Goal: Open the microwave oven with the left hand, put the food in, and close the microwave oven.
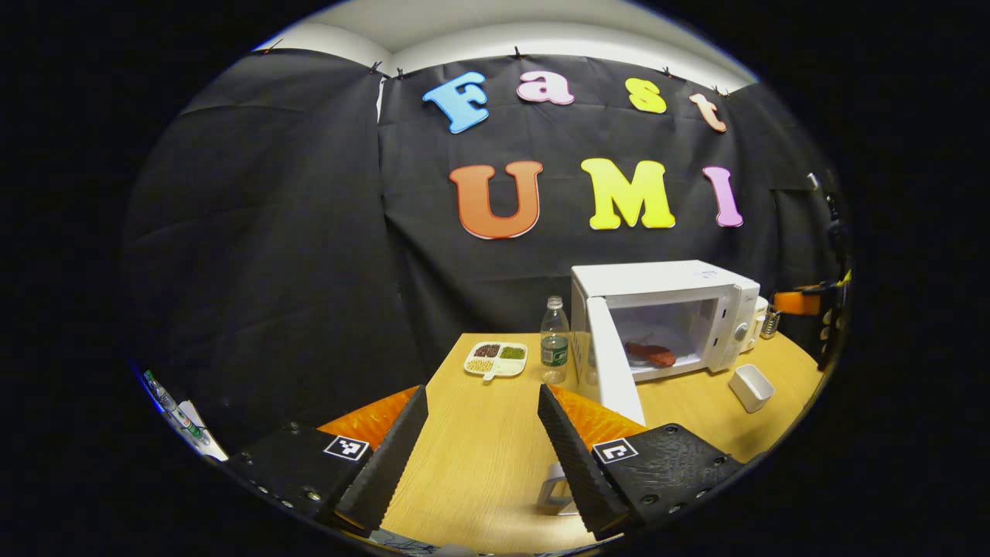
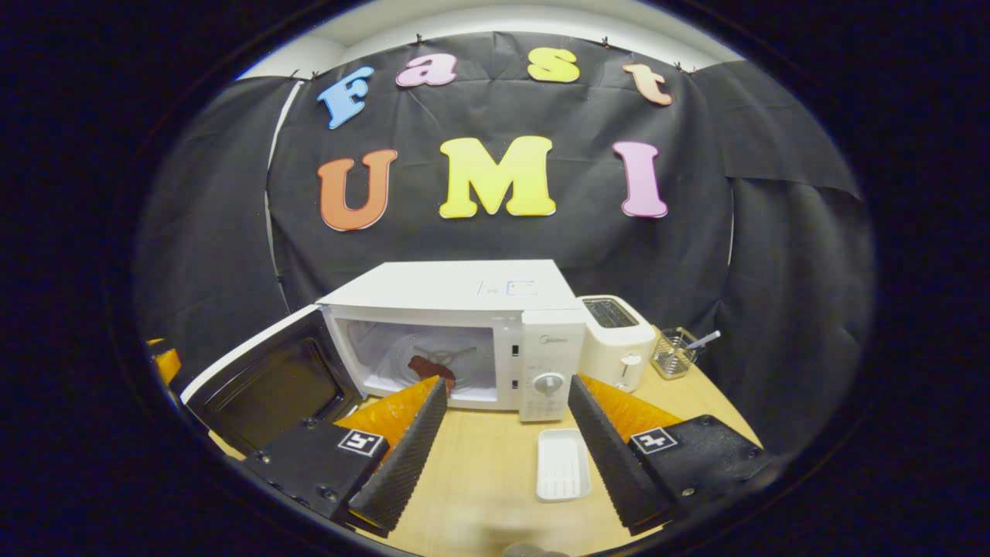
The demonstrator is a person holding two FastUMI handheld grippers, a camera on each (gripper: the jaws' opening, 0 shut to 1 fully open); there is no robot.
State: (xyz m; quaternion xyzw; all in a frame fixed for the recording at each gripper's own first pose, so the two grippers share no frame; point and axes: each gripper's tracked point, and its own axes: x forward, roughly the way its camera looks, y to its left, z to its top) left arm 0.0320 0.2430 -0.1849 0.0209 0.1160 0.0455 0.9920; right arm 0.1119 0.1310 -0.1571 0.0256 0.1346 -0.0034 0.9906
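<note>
Left gripper view: the left gripper [image 1: 481,437] hangs over the near end of the wooden table [image 1: 479,464], fingers spread wide, holding nothing. Far right stands the white microwave [image 1: 665,309], its door [image 1: 611,360] swung out toward us, edge-on. Inside the cavity lies the food [image 1: 651,353], a reddish-brown, flattish piece resting low on the floor of the oven. To the left of the door stand a clear water bottle [image 1: 554,340] and a divided snack tray [image 1: 496,360]; a small white dish [image 1: 751,387] sits near the microwave's right side.

Right gripper view: the right gripper [image 2: 506,437] is released too, nothing between its fingers, pointed at the control panel. The door [image 2: 267,379] lies wide open on the left, its dark window facing us. The food [image 2: 431,369] sits dark red at the cavity's left front. A white toaster [image 2: 616,333] stands just right of the microwave, a white dish [image 2: 563,464] lies near on the table.

The risk, as I judge it: only closing remains, and the bottle stands close by the door's hinge side, so a wide left-hand sweep could clip it. A push too weak may leave the door unlatched.
</note>
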